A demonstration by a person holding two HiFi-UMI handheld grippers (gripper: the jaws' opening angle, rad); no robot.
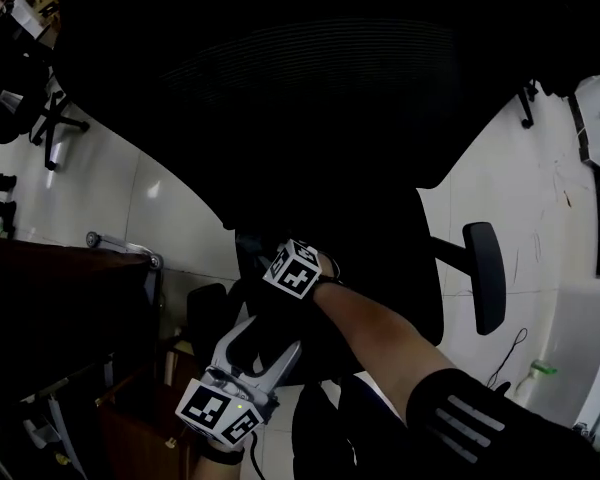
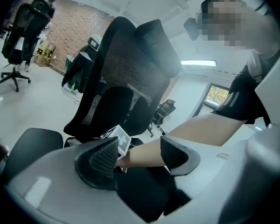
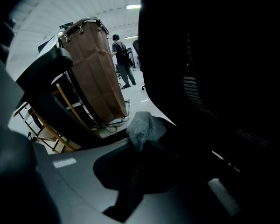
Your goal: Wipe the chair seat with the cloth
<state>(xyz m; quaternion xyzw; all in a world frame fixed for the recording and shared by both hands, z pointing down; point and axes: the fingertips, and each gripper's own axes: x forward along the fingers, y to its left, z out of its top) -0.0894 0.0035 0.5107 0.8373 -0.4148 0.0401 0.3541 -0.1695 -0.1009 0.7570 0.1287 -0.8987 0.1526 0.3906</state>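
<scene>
The black office chair (image 1: 310,88) fills the head view, its mesh back over the dark seat (image 1: 385,268). My right gripper (image 1: 292,271) reaches down at the seat, its tips lost in shadow. In the right gripper view it (image 3: 140,146) is shut on a grey fluffy cloth (image 3: 141,126), close beside the chair's black back (image 3: 214,78). My left gripper (image 1: 255,346) hangs lower, short of the seat. It (image 2: 140,155) stands open with nothing held, pointing at my right forearm (image 2: 144,150) and the chair back (image 2: 126,64).
A dark brown desk (image 1: 50,288) stands at the left, a chair armrest (image 1: 485,273) sticks out at the right. Another office chair (image 1: 20,88) is at the far left. A wheeled cart with a brown bag (image 3: 95,73) and a distant person (image 3: 121,59) lie beyond.
</scene>
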